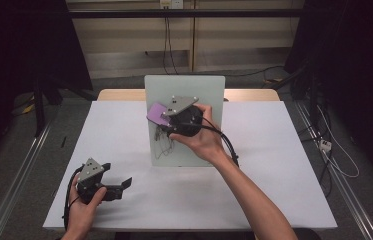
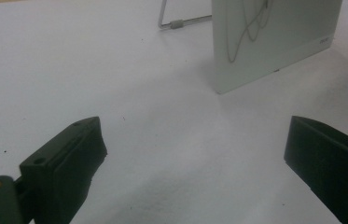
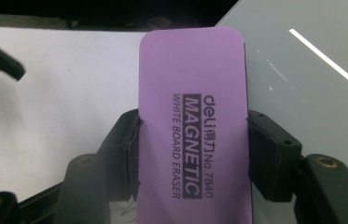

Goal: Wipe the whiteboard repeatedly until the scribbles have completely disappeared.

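A small whiteboard (image 1: 204, 90) stands upright at the middle of the white table, with thin dark scribbles (image 1: 163, 137) on its lower left. My right gripper (image 1: 161, 116) is shut on a purple magnetic whiteboard eraser (image 1: 157, 113) and holds it against the board's left part, just above the scribbles. In the right gripper view the eraser (image 3: 192, 121) sits clamped between both jaws, label facing me, with the board (image 3: 311, 79) to its right. My left gripper (image 1: 119, 176) rests open near the table's front left, holding nothing. In the left gripper view the board's lower corner (image 2: 274, 42) shows ahead.
The white table (image 1: 284, 165) has free room on both sides of the board. A wire stand leg (image 2: 176, 23) props the board from behind. Cables (image 1: 334, 155) lie on the floor to the right, and a metal rail (image 1: 19, 170) runs along the left.
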Demonstrator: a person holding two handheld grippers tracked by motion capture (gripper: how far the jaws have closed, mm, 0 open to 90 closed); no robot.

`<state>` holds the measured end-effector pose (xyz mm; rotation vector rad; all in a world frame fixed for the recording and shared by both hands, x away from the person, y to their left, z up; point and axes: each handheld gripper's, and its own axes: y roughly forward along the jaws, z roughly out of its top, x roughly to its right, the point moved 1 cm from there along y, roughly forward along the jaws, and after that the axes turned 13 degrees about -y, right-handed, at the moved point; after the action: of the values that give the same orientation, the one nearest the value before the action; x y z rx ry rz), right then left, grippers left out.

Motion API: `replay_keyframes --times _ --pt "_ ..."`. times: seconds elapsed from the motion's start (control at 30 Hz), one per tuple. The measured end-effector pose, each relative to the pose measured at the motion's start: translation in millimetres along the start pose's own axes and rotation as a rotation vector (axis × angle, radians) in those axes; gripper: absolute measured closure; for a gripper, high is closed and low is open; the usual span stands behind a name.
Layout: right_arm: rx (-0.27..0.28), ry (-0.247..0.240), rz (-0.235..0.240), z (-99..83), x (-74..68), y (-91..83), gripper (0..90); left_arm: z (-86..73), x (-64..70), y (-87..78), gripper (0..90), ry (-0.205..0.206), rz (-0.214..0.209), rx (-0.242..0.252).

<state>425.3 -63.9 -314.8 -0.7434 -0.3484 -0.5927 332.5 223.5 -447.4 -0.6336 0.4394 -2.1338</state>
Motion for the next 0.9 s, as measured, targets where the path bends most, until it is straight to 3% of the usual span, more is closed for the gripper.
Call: replay_keyframes --times 0.2,0.53,0.9 --pt "0.022 0.017 -0.046 6.0 15.3 -9.8 41.6 0.1 0.0 0.2 4.8 0.003 -0.003 -0.002" --pt "-0.012 -0.006 0.004 -6.2 -8.4 3.8 41.6 -0.1 0.4 0.8 4.8 0.006 -0.003 -0.005" --pt "-0.039 0.007 0.053 -30.9 -29.7 6.7 41.6 -0.4 0.7 1.3 4.8 0.002 -0.004 -0.005"
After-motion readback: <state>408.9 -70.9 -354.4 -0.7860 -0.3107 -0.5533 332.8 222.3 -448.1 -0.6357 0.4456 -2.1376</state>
